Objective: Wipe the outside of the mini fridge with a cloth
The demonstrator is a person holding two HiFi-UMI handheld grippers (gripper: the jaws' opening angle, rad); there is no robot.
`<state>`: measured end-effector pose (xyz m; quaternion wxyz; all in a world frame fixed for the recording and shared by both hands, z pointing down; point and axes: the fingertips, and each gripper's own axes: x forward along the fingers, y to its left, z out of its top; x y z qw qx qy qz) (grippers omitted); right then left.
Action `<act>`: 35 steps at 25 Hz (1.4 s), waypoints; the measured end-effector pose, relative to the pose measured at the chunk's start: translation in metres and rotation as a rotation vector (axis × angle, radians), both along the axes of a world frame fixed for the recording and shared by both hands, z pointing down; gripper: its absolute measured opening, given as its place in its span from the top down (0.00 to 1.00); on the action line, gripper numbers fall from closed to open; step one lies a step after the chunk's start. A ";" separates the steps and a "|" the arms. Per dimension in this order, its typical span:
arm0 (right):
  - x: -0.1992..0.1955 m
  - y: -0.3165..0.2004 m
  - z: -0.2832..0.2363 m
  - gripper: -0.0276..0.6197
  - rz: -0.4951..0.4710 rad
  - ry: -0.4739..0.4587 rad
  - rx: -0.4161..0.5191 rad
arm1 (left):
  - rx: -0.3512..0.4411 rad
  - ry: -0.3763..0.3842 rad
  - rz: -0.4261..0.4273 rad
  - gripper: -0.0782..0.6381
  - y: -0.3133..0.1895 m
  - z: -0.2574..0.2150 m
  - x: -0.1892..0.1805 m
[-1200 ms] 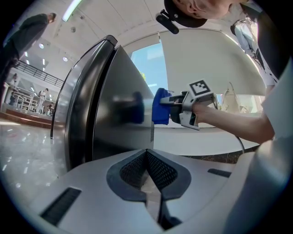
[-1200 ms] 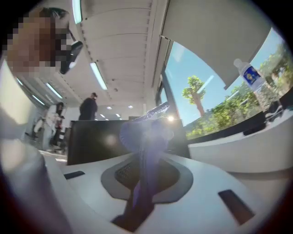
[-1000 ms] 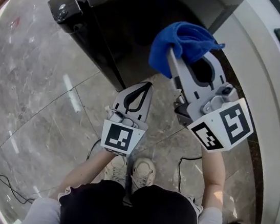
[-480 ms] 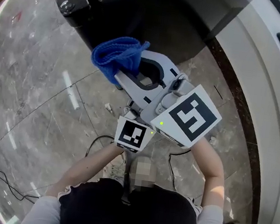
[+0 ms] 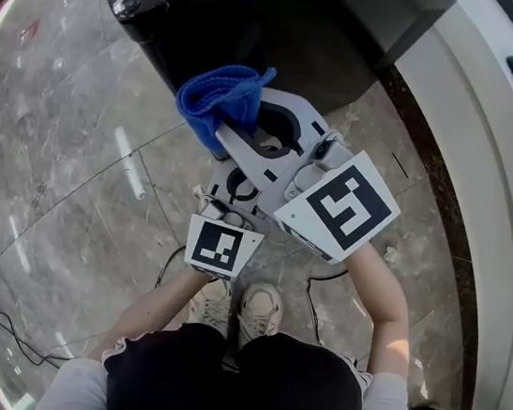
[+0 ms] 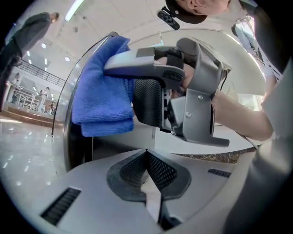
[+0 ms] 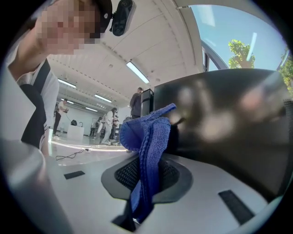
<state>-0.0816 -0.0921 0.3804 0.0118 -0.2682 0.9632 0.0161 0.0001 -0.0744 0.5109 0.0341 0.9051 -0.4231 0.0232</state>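
Head view with both gripper views. My right gripper [image 5: 233, 128] was clamped on the blue cloth [image 5: 218, 97], and the right gripper view showed the cloth [image 7: 149, 151] bunched between its jaws and rising above them. The cloth lay at the near left corner of the black mini fridge [image 5: 291, 24], above the grey marble floor [image 5: 71, 173]; whether it touched the fridge could not be made out. One second earlier the cloth had been farther right, before the fridge's front face; half a second earlier it had sat slightly left of its present place. My left gripper [image 6: 147, 167] had its jaws pressed together with nothing between them. It lay beneath the right gripper, which crossed over it, and its marker cube [image 5: 222, 248] showed more fully than half a second before.
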 end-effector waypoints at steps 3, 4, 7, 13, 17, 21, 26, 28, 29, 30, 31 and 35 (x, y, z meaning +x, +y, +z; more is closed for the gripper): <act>0.018 -0.008 0.006 0.84 0.049 0.020 -0.012 | 0.021 0.021 -0.006 0.88 -0.003 -0.007 -0.001; 0.024 -0.011 0.007 0.84 0.067 0.024 -0.011 | 0.041 0.045 -0.011 0.88 -0.004 -0.011 0.000; 0.048 -0.023 0.007 0.84 0.138 0.018 -0.012 | 0.067 0.076 -0.010 0.88 -0.004 -0.018 0.004; 0.104 -0.051 0.010 0.84 0.297 0.016 -0.007 | 0.061 0.086 -0.001 0.88 -0.004 -0.022 0.005; 0.138 -0.068 0.008 0.84 0.389 0.038 0.005 | 0.064 0.087 0.000 0.88 -0.004 -0.025 0.004; 0.174 -0.084 0.010 0.84 0.496 0.025 -0.027 | 0.060 0.083 -0.004 0.88 -0.005 -0.023 0.001; 0.238 -0.117 0.019 0.84 0.700 0.007 -0.067 | 0.057 0.078 0.000 0.88 -0.004 -0.020 0.000; 0.263 -0.129 0.020 0.84 0.773 0.036 -0.059 | 0.054 0.080 0.001 0.88 -0.004 -0.019 0.001; 0.274 -0.135 0.021 0.84 0.805 0.058 -0.055 | 0.053 0.080 0.002 0.88 -0.005 -0.019 0.001; 0.285 -0.141 0.023 0.84 0.832 0.079 -0.053 | 0.052 0.080 0.001 0.88 -0.005 -0.018 0.002; 0.294 -0.146 0.024 0.84 0.854 0.096 -0.055 | 0.051 0.079 0.001 0.88 -0.005 -0.017 0.002; 0.314 -0.157 0.025 0.84 0.890 0.115 -0.066 | 0.042 0.072 -0.006 0.88 -0.005 -0.014 0.000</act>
